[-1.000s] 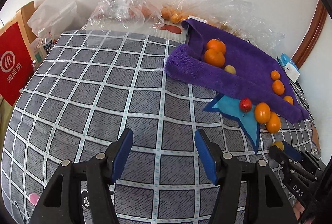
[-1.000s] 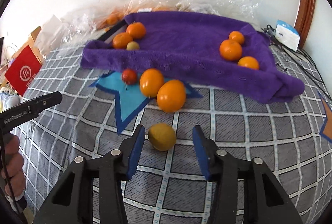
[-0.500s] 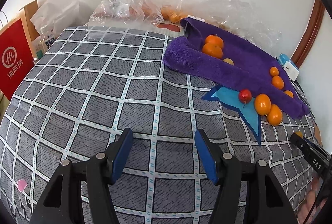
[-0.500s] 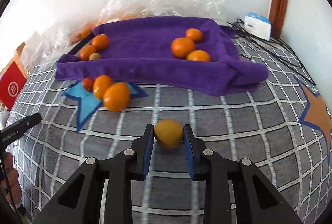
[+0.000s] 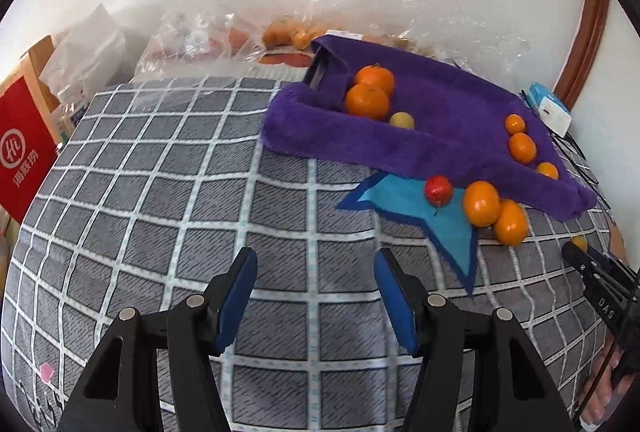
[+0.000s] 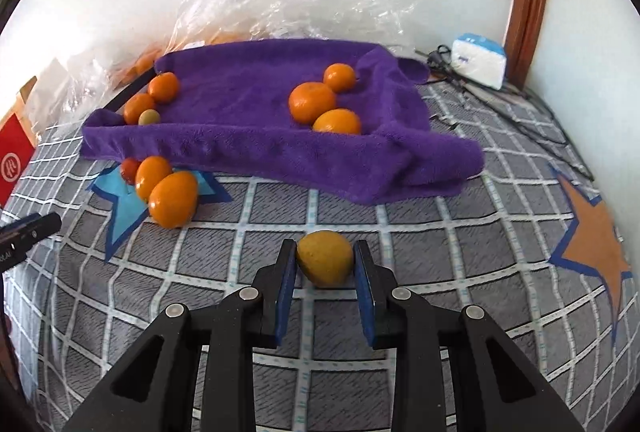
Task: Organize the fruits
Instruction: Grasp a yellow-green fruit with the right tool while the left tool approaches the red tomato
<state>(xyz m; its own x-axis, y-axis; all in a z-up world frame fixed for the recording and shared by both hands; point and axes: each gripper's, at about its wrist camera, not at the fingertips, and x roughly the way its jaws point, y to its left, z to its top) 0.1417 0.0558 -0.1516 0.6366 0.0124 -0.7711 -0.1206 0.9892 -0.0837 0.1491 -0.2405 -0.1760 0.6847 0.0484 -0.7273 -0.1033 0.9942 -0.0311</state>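
Between my right gripper's (image 6: 325, 264) pads sits the yellow fruit (image 6: 325, 263), pinched just above the checked bed cover (image 6: 440, 232); my left gripper (image 5: 314, 296) hangs spread and empty. Round and smooth, it could squirt free mid-carry. I count five oranges and one small yellowish fruit on the purple towel (image 6: 248, 140), two oranges and one red fruit (image 6: 129, 168) outside.

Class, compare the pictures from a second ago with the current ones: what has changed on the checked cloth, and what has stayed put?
The right gripper closed on the yellow fruit, which earlier lay loose between its open pads. The left gripper stayed open with nothing between its pads. The oranges on the purple towel and the three fruits by the blue star kept their places.
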